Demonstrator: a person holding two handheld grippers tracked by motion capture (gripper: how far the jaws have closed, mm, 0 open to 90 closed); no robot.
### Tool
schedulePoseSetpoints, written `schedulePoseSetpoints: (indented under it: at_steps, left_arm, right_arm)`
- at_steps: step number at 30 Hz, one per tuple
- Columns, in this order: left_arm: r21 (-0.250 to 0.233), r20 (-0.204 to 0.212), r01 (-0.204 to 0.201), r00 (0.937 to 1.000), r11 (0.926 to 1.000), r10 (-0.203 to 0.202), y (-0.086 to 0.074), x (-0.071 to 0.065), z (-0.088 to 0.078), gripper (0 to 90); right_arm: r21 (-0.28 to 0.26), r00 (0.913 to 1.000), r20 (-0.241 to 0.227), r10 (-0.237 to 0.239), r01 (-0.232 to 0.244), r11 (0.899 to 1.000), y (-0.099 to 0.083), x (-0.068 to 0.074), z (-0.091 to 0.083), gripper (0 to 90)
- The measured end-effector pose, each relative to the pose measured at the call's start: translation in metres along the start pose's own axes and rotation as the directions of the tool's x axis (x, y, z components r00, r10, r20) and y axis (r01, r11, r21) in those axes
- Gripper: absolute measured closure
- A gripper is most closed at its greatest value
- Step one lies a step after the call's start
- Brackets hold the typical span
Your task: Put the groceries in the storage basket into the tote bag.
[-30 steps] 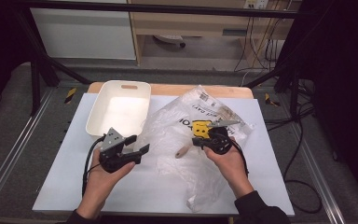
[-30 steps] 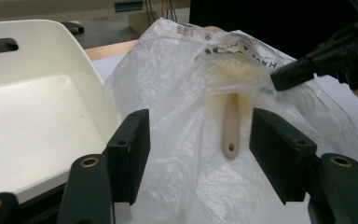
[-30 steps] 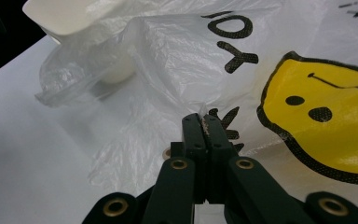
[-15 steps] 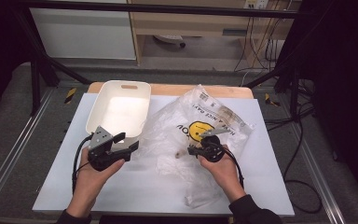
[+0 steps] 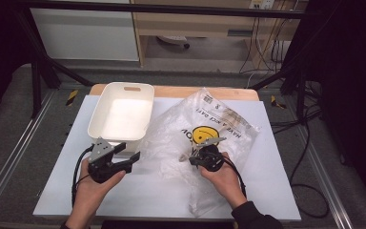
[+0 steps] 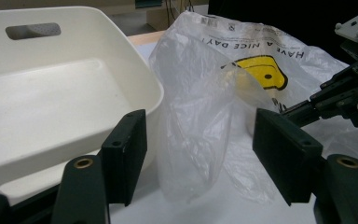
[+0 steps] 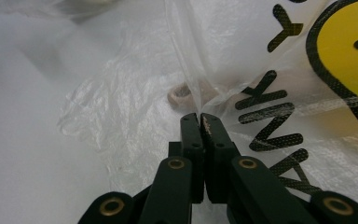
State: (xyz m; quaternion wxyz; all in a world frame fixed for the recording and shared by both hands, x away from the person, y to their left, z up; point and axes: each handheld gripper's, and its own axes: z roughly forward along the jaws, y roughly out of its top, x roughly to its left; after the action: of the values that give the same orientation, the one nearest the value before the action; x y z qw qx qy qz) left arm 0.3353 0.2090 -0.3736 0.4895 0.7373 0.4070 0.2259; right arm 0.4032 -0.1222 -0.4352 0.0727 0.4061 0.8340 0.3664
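White tabletop (image 5: 267, 191) under a dark metal frame. My right gripper (image 7: 200, 122) is clamped tight on a fold of the clear plastic bag (image 5: 209, 129), which lies crumpled across the tabletop's middle, smiley print up. My left gripper (image 6: 198, 161) stands parted, nothing between its jaws, aimed at the bag's near edge. White plastic bin (image 5: 121, 112) sits just beside the bag, touching it.
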Motion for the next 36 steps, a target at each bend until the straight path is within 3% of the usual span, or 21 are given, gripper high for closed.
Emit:
schedulePoseSetpoints:
  at_steps: [7, 11, 15, 19, 21, 23, 26, 31, 36]
  left_arm:
    - [0.028, -0.021, 0.008, 0.9998, 0.9996, -0.007, -0.02, -0.003, 0.004, 35.6]
    - [0.056, -0.027, 0.026, 0.9993, 0.9981, -0.025, -0.029, -0.002, 0.014, 35.5]
    - [0.052, -0.051, 0.04, 0.998, 0.9978, -0.037, -0.029, -0.005, 0.022, 35.5]
    - [0.04, -0.048, 0.056, 0.9974, 0.9976, -0.055, -0.023, -0.008, 0.029, 35.5]
    - [0.029, -0.078, 0.037, 0.9963, 0.9989, -0.034, -0.021, -0.01, 0.033, 36.1]
    - [0.031, -0.095, 0.025, 0.9952, 0.9992, -0.022, -0.02, -0.008, 0.037, 36.2]
    - [0.053, -0.094, 0.043, 0.9948, 0.9977, -0.038, -0.022, -0.006, 0.045, 36.1]
    - [0.092, -0.107, 0.008, 0.9942, 0.9958, 0.002, -0.027, -0.006, 0.054, 37.9]
    - [0.1, -0.098, 0.021, 0.9951, 0.9948, -0.011, -0.029, -0.003, 0.058, 38.0]
  right_arm:
    - [0.022, 0.9996, 0.008, -0.027, 0.027, 0.999, -0.002, 0.004, 0.003, 90.0]
    - [0.011, 0.9993, -0.001, -0.038, 0.038, 0.999, -0.003, 0.005, 0.0, 84.5]
    - [-0.008, 0.9993, 0.009, -0.036, 0.036, 0.999, -0.003, 0.007, -0.004, 76.3]
    - [-0.039, 0.9995, 0.017, -0.028, 0.029, 0.999, -0.004, 0.008, -0.014, 63.6]
    - [-0.055, 0.9989, 0.027, -0.037, 0.039, 0.998, -0.005, 0.008, -0.019, 56.5]
    - [-0.078, 0.9988, 0.037, -0.032, 0.034, 0.996, -0.007, 0.008, -0.025, 50.2]
    - [-0.124, 0.998, 0.057, -0.028, 0.035, 0.992, -0.009, 0.008, -0.037, 38.4]
    - [-0.173, 0.9924, 0.123, -0.009, 0.03, 0.984, -0.019, 0.004, -0.057, 23.7]
    - [-0.195, 0.9796, 0.2, 0.018, 0.021, 0.981, -0.037, 0.0, -0.075, 12.6]
